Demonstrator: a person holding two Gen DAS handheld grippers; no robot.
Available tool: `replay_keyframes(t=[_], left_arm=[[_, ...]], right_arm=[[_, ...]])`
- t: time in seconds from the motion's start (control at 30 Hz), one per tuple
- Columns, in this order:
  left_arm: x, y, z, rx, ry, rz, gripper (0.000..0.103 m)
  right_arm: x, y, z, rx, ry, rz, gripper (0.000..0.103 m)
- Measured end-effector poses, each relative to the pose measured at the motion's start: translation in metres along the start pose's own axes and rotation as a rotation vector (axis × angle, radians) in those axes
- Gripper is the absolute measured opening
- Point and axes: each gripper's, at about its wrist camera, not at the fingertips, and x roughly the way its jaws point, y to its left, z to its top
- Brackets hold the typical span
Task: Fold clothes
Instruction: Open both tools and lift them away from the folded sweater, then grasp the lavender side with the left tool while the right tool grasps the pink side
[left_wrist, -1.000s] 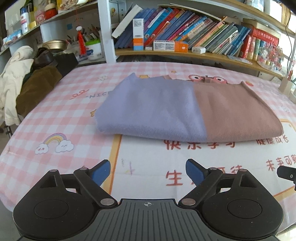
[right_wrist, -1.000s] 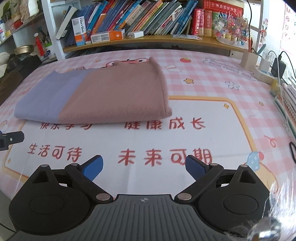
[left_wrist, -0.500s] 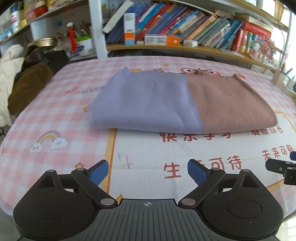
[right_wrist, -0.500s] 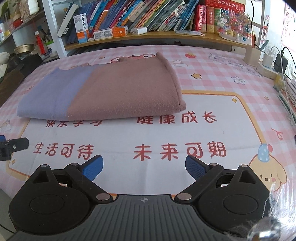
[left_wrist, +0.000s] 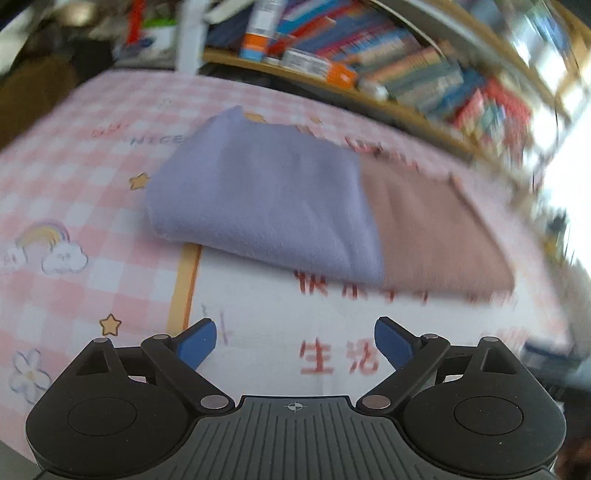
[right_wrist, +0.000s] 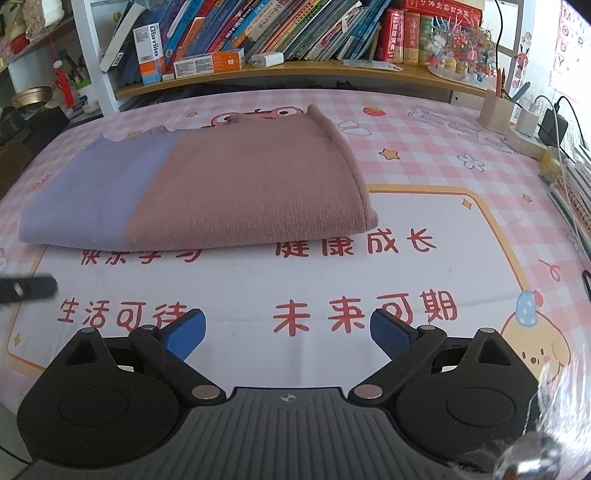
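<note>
A folded garment (right_wrist: 207, 192), lilac on its left part and dusty pink on its right, lies flat on the pink checked table cover (right_wrist: 424, 155). The left wrist view is blurred and shows the same garment (left_wrist: 280, 206) ahead. My left gripper (left_wrist: 294, 341) is open, hovering short of the garment's near edge, nothing between its blue pads. My right gripper (right_wrist: 287, 332) is open too, over the printed red characters, well back from the garment's pink end. A black part of the left gripper (right_wrist: 26, 288) shows at the left edge of the right wrist view.
A wooden shelf (right_wrist: 295, 70) with books and boxes runs along the table's far side. A pen holder (right_wrist: 496, 112), charger and cables (right_wrist: 550, 125) stand at the right edge, with notebooks (right_wrist: 570, 192) below them. Dark clothes (right_wrist: 14, 147) pile up at far left.
The left gripper has moved closer to the garment and tilted, blurring its view. The right gripper has edged forward. Both stay open; the garment has not moved.
</note>
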Motion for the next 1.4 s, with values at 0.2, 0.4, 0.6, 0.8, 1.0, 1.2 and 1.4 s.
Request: replay_keyframes(t=[0.2,0.4,0.6,0.8,1.0,1.2,1.4], left_arm=[[0.008,0.057,0.017,-0.345,-0.033,-0.076,0.080],[0.019,0.085,0.031,-0.522,-0.057,-0.135,0.078],[0.035,0.108,0.036,-0.775,-0.094,-0.230,0.078],[0.048,0.114,0.042,-0.834,-0.054,-0.173,0.024],[0.051,0.127,0.045,-0.826,-0.050,-0.190,0.018],[0.025,0.163,0.043,-0.815,-0.117,-0.128,0.018],[0.014,0.189,0.037,-0.830,-0.140,-0.160,0.025]], right_arm=[[0.003,0.004,0.009,-0.001,-0.012,-0.025,0.096],[0.007,0.009,0.018,-0.004,-0.021,-0.045,0.096],[0.015,0.013,0.027,0.011,-0.016,-0.076,0.096],[0.012,0.001,0.035,0.089,-0.044,-0.156,0.096],[0.012,-0.017,0.049,0.163,-0.066,-0.202,0.096],[0.027,-0.028,0.062,0.245,-0.023,-0.134,0.084],[0.039,-0.006,0.060,0.238,0.037,0.016,0.048]])
